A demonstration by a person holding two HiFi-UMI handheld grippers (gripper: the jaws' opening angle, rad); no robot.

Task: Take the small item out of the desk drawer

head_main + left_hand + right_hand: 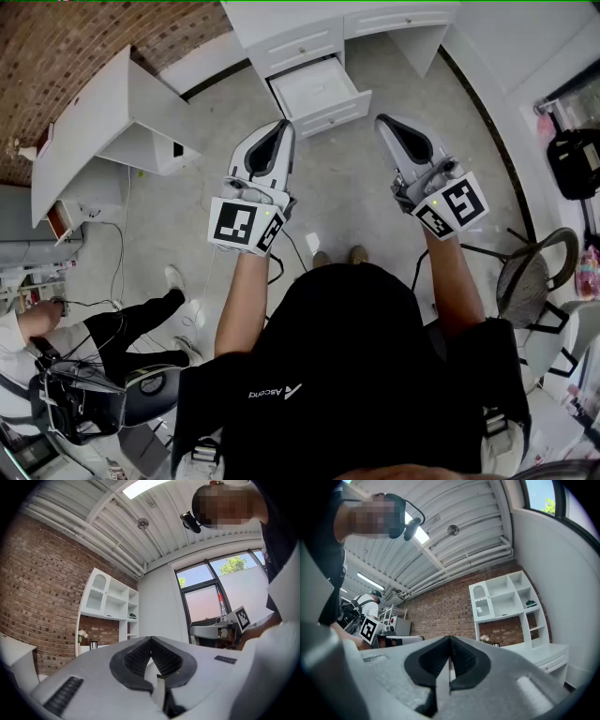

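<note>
White drawer (314,89), red-brown brick wall (84,42), grey floor (347,178).

Both forearms reach forward, roughly level. The left gripper (283,127) and right gripper (382,120) hover just short of the drawer (314,89), jaws pressed together, empty.

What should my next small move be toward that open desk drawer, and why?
Probably lower the right gripper toward the open drawer and part its jaws. Both it and the left gripper are shut, empty and held short of the drawer, whose inside shows no item in the head view.
</note>
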